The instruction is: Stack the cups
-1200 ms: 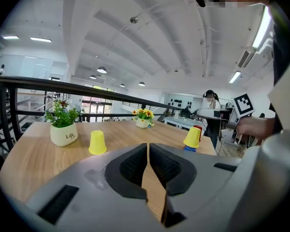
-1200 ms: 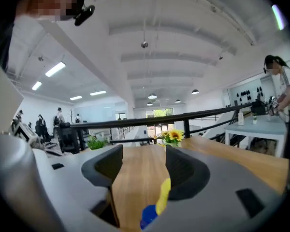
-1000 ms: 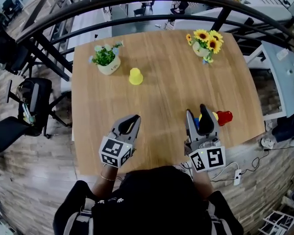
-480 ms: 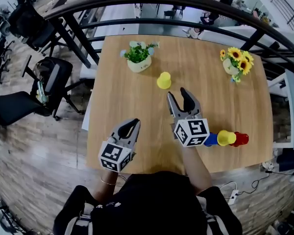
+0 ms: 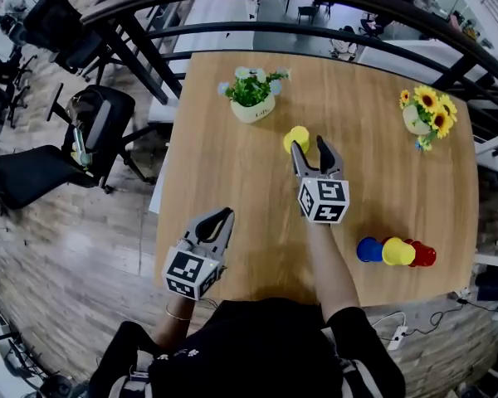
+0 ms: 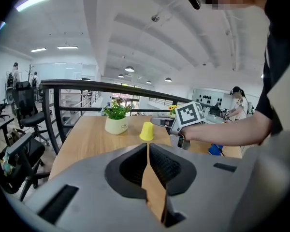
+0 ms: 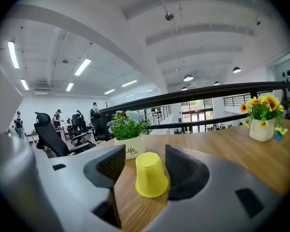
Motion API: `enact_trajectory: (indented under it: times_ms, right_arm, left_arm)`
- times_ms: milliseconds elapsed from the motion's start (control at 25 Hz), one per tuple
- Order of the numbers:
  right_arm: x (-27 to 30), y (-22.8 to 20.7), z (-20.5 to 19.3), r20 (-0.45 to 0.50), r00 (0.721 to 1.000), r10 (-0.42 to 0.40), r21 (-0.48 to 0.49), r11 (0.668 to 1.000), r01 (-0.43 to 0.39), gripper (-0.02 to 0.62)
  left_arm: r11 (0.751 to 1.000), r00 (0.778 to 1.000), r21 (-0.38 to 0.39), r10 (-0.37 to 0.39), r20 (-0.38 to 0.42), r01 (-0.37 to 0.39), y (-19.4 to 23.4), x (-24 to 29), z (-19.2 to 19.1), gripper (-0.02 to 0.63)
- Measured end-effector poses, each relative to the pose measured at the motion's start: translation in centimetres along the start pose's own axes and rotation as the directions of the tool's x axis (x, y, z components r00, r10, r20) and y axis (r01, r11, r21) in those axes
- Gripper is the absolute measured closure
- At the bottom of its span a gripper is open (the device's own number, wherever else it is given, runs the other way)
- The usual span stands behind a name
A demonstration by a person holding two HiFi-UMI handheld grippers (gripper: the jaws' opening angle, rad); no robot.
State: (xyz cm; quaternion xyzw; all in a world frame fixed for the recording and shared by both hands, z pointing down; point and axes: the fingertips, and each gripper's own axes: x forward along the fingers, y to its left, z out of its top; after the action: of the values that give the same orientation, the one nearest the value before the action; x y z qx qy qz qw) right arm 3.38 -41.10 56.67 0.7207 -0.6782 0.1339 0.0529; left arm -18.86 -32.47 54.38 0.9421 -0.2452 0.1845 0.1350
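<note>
Quick look at my feeds, taking the potted plant (image 5: 253, 98) as my reference. The lone yellow cup (image 5: 296, 138) stands upside down on the table (image 5: 224, 181), near the plant on the operator's side and a bit toward the sunflowers (image 5: 423, 114).

In the head view the right gripper (image 5: 310, 148) is up at that cup, but from above the cup looks tucked against one finger and I can't say if anything touches. The right gripper view sorts it out. The right gripper (image 7: 145, 154) has its jaws wide apart with the yellow cup (image 7: 150, 175) standing between them, and there's a gap on each side, so it isn't gripped. That view also puts the plant (image 7: 128, 138) right behind the cup and the sunflowers (image 7: 262, 119) off to the right.

The left gripper (image 5: 222, 215) sits well away from the plant, near the table's near edge. Its own view shows the left gripper (image 6: 148, 148) with the jaw tips pressed together and nothing in them (just a thin slit of tabletop showing below).

Only the head view shows the other cups properly. Blue (image 5: 368, 249), yellow (image 5: 394, 251) and red (image 5: 422, 254) lie in a touching row, far from the plant at the near right of the table. The left gripper view catches just the blue one (image 6: 213, 150) past the arm.
</note>
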Motion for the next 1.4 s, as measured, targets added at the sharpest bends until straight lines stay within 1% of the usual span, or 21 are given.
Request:
enact_trajectory:
  times_ms: [40,160,200,320,360,400,520,600,720,920,1160,1400]
  right_arm:
    - [0.6,0.0,-0.4,-0.007,1.000,0.000,-0.012,1.000,-0.001,0.348]
    - [2.2,0.1,-1.7,-0.057,0.998,-0.005,-0.112,0.994,-0.001,0.316]
    - [2.7,0.1,-1.9,-0.066,0.998,-0.002,-0.133,0.991,-0.006,0.316]
    - [3.6,0.2,-3.2,-0.098,0.995,0.012,-0.147,0.989,-0.026,0.316]
    - [3.7,0.1,-3.7,-0.113,0.994,0.011,-0.143,0.989,-0.028,0.331]
    - [3.7,0.0,-4.1,-0.123,0.992,0.006,-0.140,0.990,-0.023,0.386]
    - [3.1,-0.4,-4.0,-0.126,0.992,-0.019,-0.155,0.988,-0.001,0.382]
    - [2.4,-0.5,-3.4,-0.116,0.993,-0.015,-0.151,0.989,-0.002,0.384]
    - [0.9,0.0,-2.2,-0.090,0.996,0.015,-0.125,0.992,-0.026,0.384]
    - [-3.3,1.2,0.7,-0.018,0.997,0.069,-0.071,0.995,-0.070,0.384]
    - [-11.0,0.3,4.5,0.083,0.995,0.058,-0.030,0.998,-0.055,0.384]
    - [-18.6,-1.7,6.9,0.130,0.991,0.021,-0.021,1.000,-0.018,0.384]
  left_arm:
    - [1.000,1.000,0.009,-0.004,-0.006,0.004,0.1,0.1,0.1,0.581]
    - [1.000,1.000,0.017,-0.007,-0.021,0.008,0.4,0.4,0.2,0.581]
    - [1.000,1.000,0.018,-0.006,-0.024,0.007,0.5,0.4,0.2,0.581]
    - [1.000,0.999,0.027,-0.011,-0.035,0.012,0.3,0.7,0.0,0.581]
    - [1.000,0.999,0.028,-0.013,-0.039,0.014,0.2,0.7,-0.1,0.581]
    - [1.000,0.999,0.026,-0.015,-0.042,0.016,0.1,0.8,-0.3,0.581]
    - [1.000,0.999,0.018,-0.017,-0.042,0.018,-0.3,0.8,-0.5,0.581]
    - [1.000,0.999,0.023,-0.021,-0.039,0.022,-0.7,0.8,-0.4,0.581]
    - [0.999,0.999,0.037,-0.028,-0.030,0.029,-1.4,0.9,0.0,0.581]
    - [0.997,0.998,0.061,-0.056,0.004,0.056,-3.1,0.7,1.0,0.581]
    - [0.992,0.994,0.073,-0.107,0.028,0.105,-6.6,0.6,1.3,0.581]
    - [0.983,0.984,0.076,-0.169,0.049,0.165,-10.6,1.5,1.9,0.581]
